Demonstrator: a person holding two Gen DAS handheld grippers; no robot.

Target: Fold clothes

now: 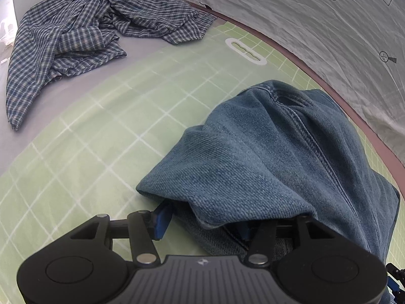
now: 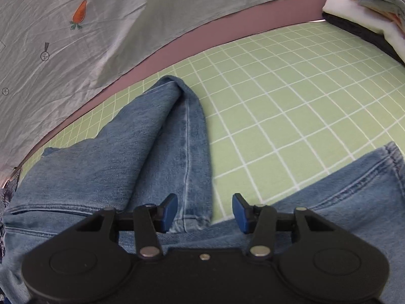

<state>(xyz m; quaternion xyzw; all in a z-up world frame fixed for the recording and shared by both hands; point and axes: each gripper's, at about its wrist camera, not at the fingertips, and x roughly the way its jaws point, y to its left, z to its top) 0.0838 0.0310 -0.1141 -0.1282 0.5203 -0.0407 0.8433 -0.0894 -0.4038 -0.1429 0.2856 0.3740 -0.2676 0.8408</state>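
Note:
A pair of blue jeans (image 1: 265, 167) lies bunched on the green grid mat (image 1: 88, 152). My left gripper (image 1: 202, 219) is open, its blue pads spread wide, with a fold of the denim draped over and between them; the right pad is mostly hidden by cloth. In the right wrist view the jeans (image 2: 126, 152) spread flat with one leg folded toward the far edge. My right gripper (image 2: 204, 211) is open and empty, hovering over the leg hem and the mat (image 2: 291, 101).
A crumpled blue plaid shirt (image 1: 83, 38) lies at the far left on a grey surface. A grey printed sheet (image 2: 76, 25) hangs behind the mat. A stack of folded clothes (image 2: 367, 12) sits at the far right.

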